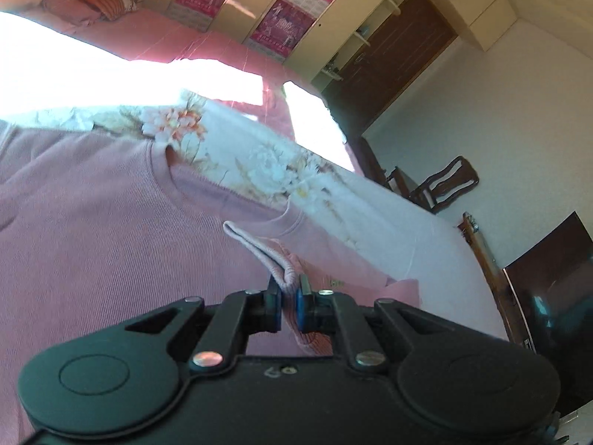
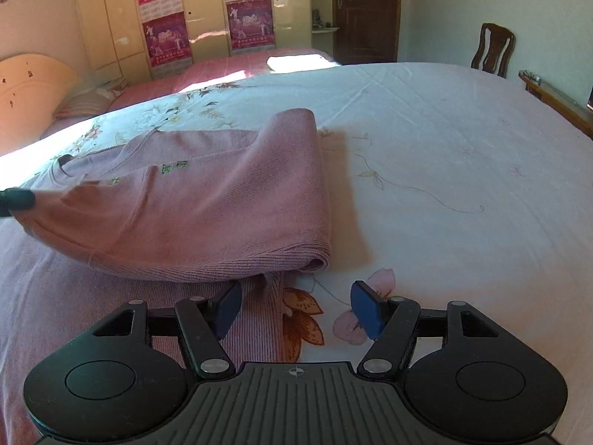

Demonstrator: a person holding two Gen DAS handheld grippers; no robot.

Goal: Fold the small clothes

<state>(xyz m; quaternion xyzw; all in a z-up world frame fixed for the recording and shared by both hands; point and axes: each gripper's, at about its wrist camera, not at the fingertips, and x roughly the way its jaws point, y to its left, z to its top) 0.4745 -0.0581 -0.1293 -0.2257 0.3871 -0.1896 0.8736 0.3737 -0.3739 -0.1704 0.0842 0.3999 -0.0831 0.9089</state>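
Observation:
A pink ribbed sweater (image 2: 207,200) lies on the white floral bed sheet (image 2: 444,148), one side folded over its body. My left gripper (image 1: 288,296) is shut on the sweater's ribbed cuff (image 1: 259,252), holding it over the sweater's body (image 1: 92,204) near the neckline. That gripper's tip shows at the left edge of the right wrist view (image 2: 15,200). My right gripper (image 2: 296,307) is open and empty, low over the sheet at the sweater's near hem, with its left finger (image 2: 228,307) over pink fabric.
A second bed with a pink cover (image 2: 229,66) and pillows (image 2: 85,105) stands behind, in front of a wardrobe (image 2: 207,11) with posters. A dark door (image 2: 365,11), a wooden chair (image 2: 493,50) and a wooden bench (image 2: 556,100) are to the right.

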